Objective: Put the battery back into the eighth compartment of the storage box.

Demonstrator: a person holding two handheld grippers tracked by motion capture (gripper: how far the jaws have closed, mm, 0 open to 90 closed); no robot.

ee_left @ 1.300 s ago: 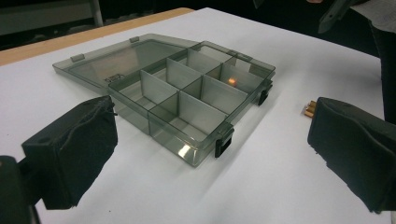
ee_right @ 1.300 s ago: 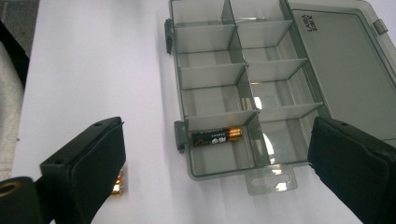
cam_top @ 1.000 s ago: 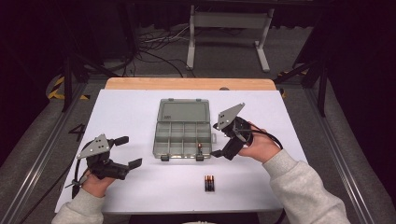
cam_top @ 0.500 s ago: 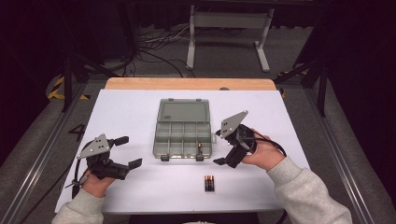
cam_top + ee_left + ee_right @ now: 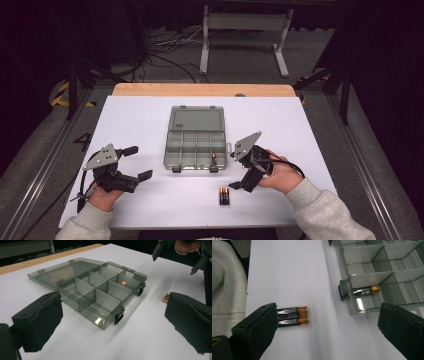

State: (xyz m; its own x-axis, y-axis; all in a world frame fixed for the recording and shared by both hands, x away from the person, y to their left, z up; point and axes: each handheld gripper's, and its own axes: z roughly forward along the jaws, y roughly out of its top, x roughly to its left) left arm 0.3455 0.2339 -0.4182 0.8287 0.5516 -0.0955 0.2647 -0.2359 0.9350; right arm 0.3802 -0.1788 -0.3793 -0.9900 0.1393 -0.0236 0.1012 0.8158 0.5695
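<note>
Gaping wide with nothing between its jaws, the right gripper (image 5: pixel 239 181) hangs just above the two batteries (image 5: pixel 293 316) lying side by side on the white table (image 5: pixel 150 120); the left gripper (image 5: pixel 135 162), equally spread and empty, rests well apart; one battery (image 5: pixel 365 290) lies in a near corner compartment of the open organiser box (image 5: pixel 195 145).

A white counter (image 5: pixel 150 125) with a wooden far edge spans the middle of the high view. At its centre lies an open, smoke-grey box (image 5: pixel 196 138), lid folded back toward the top of the frame, one battery (image 5: pixel 365 290) in its lower-right compartment. Two batteries (image 5: pixel 224 196) lie side by side, touching, on the bare counter just below the box, toward the bottom edge.
</note>
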